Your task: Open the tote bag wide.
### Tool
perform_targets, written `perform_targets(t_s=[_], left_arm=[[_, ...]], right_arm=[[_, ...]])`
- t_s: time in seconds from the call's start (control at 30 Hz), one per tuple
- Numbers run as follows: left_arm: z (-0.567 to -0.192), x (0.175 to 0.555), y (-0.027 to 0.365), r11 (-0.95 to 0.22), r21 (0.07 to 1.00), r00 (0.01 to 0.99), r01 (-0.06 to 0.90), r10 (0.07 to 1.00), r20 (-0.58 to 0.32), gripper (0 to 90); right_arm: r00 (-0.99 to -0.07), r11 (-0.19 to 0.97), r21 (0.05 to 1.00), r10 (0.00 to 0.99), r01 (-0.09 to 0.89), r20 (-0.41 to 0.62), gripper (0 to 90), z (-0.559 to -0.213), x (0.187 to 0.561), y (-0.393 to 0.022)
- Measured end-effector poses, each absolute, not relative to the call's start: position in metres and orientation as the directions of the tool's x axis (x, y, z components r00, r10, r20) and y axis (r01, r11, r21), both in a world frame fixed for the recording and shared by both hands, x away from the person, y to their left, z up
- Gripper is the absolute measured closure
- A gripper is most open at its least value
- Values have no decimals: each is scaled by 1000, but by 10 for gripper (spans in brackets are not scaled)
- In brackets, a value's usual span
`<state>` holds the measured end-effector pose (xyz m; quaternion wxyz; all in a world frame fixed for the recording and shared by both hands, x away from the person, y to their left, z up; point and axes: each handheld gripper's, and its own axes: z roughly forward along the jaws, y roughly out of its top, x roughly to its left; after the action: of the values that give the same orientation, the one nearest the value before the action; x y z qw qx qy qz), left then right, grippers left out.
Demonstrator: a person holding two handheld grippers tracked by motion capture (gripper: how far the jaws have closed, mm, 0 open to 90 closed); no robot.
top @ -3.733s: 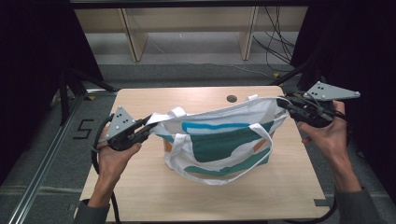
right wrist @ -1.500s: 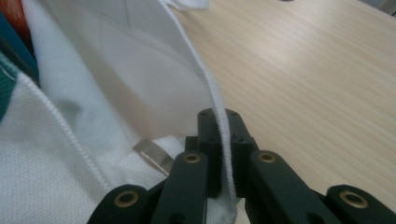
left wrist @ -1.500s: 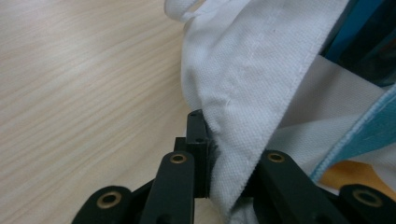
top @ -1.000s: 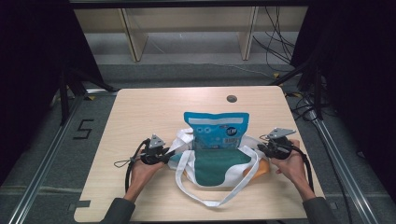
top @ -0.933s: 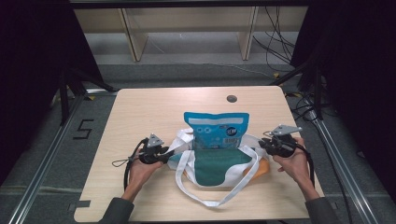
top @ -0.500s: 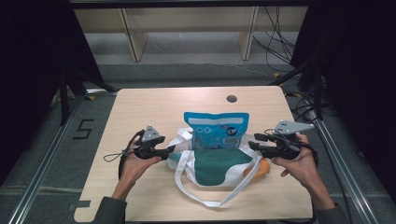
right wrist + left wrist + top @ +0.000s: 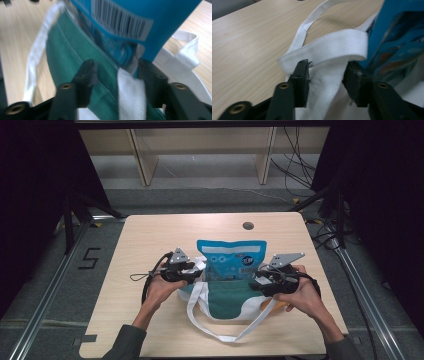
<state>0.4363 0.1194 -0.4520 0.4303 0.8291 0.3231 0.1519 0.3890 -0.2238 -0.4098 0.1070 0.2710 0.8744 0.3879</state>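
Light wooden table (image 7: 150, 250), flat white-and-green cloth tote bag (image 7: 227, 297) lying near front edge, mouth toward far side. Blue foil pouch with white print (image 7: 231, 260) sticking halfway out of bag mouth, lower part inside bag, upper part flat on table beyond it. White webbing handle loop (image 7: 220, 332) spread on table at near side of bag. Small dark round hole (image 7: 248, 225) in tabletop well beyond pouch.

Left gripper (image 7: 192, 271) at left corner of bag mouth, held in left hand (image 7: 159, 290). In left gripper view: jaws apart, having just been closing a little; folded white strap (image 7: 329, 50) and white cloth between them. Left pad close to cloth; pressing contact not discernible. Pouch edge just right of right jaw.

Right gripper (image 7: 255, 284) at right corner of bag mouth, held in right hand (image 7: 300, 295), grey three-cornered plate (image 7: 286, 258) on top. In right gripper view: jaws apart, opened within the last second; green panel (image 7: 75, 50) and white strap (image 7: 131, 97) of bag between them, barcode end of pouch (image 7: 140, 22) above. Picture blurred; no clamping seen, right jaw close against pouch corner.

Black cables trailing from both grippers. Pale shelving legs (image 7: 142, 160) on floor beyond table.
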Motion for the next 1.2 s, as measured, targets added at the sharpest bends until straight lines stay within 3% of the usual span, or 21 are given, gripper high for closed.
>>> perform_targets(t_s=[0.1, 0.23, 0.5, 0.77, 0.93, 0.97, 1.13, 1.2], left_arm=[[-453, 440, 119, -422, 811, 738, 404, 675, -16, 736], [-455, 448, 118, -380, 822, 722, 423, 690, -52, 816], [-470, 468, 124, -348, 803, 680, 483, 728, -93, 853], [-494, 487, 126, -383, 716, 654, 584, 744, -136, 850], [-504, 490, 119, -410, 688, 645, 599, 756, -111, 848], [-503, 489, 120, -419, 689, 650, 591, 754, -99, 842], [-476, 471, 127, -411, 724, 657, 554, 750, -78, 690], [-465, 461, 129, -377, 756, 660, 535, 745, -95, 618]], right_arm=[[-841, 603, 722, 538, 340, -54, 749, -404, 381, -230], [-855, 645, 691, 513, 328, -73, 830, -407, 365, -235], [-883, 712, 605, 469, 356, -33, 836, -440, 346, -226], [-880, 713, 585, 475, 388, 5, 839, -470, 341, -226], [-860, 686, 594, 509, 421, 22, 838, -475, 340, -227], [-881, 692, 611, 472, 384, 19, 836, -476, 342, -227], [-861, 647, 646, 508, 405, 30, 731, -456, 344, -234], [-846, 596, 709, 533, 378, 4, 686, -437, 346, -240]])
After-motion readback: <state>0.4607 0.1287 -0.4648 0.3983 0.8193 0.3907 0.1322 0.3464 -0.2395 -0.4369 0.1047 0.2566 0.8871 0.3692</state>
